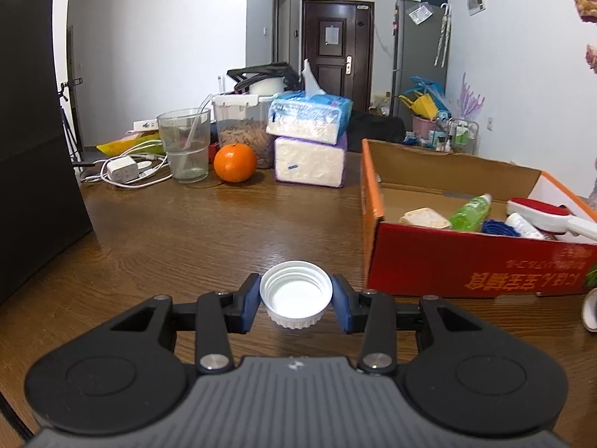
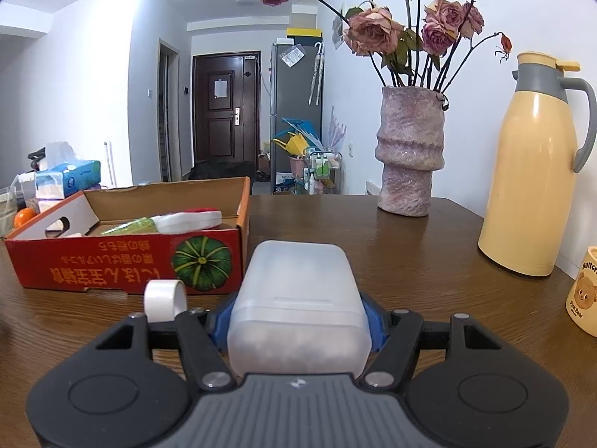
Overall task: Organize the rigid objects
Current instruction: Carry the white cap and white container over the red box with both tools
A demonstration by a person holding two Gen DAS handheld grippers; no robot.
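My left gripper [image 1: 296, 296] is shut on a white ribbed bottle cap [image 1: 296, 293], open side up, just above the wooden table. My right gripper [image 2: 298, 321] is shut on a translucent white plastic case [image 2: 298, 306] that hides its fingertips. A red and orange cardboard box [image 1: 466, 265] stands to the right in the left wrist view and at the left in the right wrist view [image 2: 112, 265]. It holds a green bottle [image 1: 470, 211], a cream container [image 1: 425, 218], a blue item [image 1: 498, 227] and a red and white brush [image 1: 552, 216].
A white tape roll [image 2: 164, 300] stands on the table in front of the box. An orange [image 1: 235, 162], a glass [image 1: 184, 143], tissue packs [image 1: 309, 142], a charger with cables [image 1: 121, 170]. A vase of roses [image 2: 408, 153], a yellow thermos [image 2: 533, 171], a mug [image 2: 585, 291].
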